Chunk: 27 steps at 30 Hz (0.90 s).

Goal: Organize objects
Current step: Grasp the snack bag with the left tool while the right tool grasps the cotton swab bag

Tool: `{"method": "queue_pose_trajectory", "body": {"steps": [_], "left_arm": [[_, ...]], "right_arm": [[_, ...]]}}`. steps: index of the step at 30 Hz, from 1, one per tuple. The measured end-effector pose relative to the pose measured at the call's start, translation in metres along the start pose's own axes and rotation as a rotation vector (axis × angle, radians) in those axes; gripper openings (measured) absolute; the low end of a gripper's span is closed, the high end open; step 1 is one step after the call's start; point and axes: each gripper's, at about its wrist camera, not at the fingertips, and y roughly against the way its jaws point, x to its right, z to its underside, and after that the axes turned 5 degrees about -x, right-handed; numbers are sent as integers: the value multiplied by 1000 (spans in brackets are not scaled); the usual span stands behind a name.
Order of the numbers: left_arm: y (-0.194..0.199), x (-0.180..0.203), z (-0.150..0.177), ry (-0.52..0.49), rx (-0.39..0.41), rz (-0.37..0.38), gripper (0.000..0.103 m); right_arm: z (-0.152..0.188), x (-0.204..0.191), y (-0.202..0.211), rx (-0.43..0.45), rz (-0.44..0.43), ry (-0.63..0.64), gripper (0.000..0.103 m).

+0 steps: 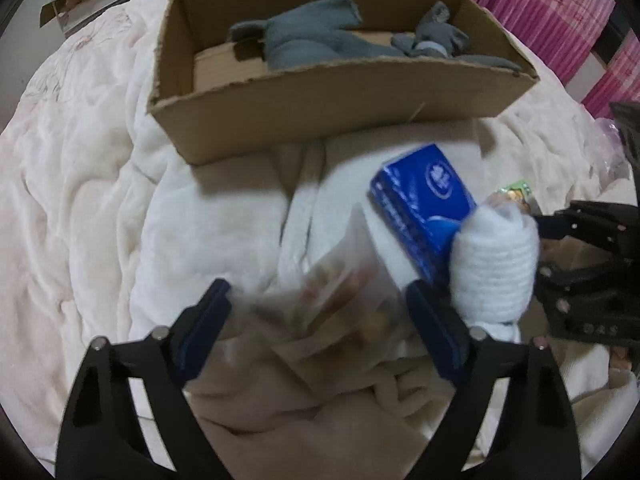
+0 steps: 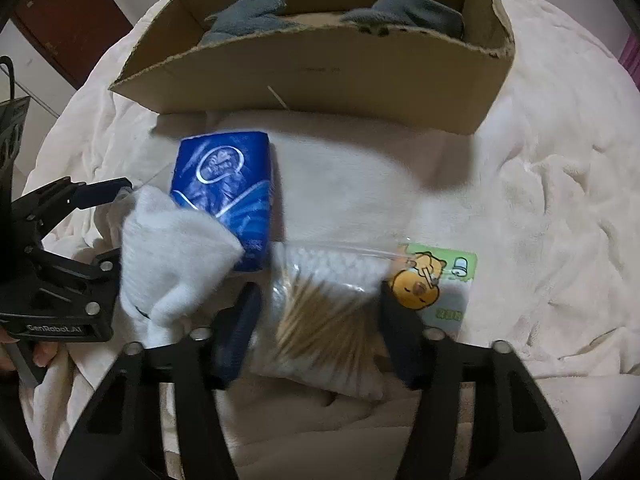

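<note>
A cardboard box (image 1: pixel 320 92) with grey cloths (image 1: pixel 316 36) inside sits on the bed; it also shows in the right wrist view (image 2: pixel 320 76). A blue tissue pack (image 2: pixel 228 188) lies in front of it, also in the left wrist view (image 1: pixel 424 204). A white sock (image 2: pixel 176 252) lies beside the pack (image 1: pixel 496 264). A clear bag of cotton swabs (image 2: pixel 328 312) lies between the open fingers of my right gripper (image 2: pixel 320 324). A blurred clear bag (image 1: pixel 344 280) lies between the open fingers of my left gripper (image 1: pixel 316 316).
A small green pack with a cartoon bear (image 2: pixel 436 284) lies right of the swab bag. A cream blanket (image 1: pixel 100 200) covers the bed. Pink curtains (image 1: pixel 560 12) hang at the far right. The other gripper's black frame (image 1: pixel 592 264) sits by the sock.
</note>
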Motion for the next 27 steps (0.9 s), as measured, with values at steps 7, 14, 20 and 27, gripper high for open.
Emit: {"method": "queue_pose_trajectory", "body": {"steps": [7,14,20,27], "left_arm": [[23,6,11,-23,53,-4,53],[40,-1,23,3,100,18,41],[73,-5,27,51,164,31,41],[145,7,57,68,294,26,41]], "right_arm": [[13,5,10,47,-7,-18,39],[32,6,51,172,35,-35,38],[42,8,94,257,46,-53,39],[56,-13,148,386,82,-18,39]]}}
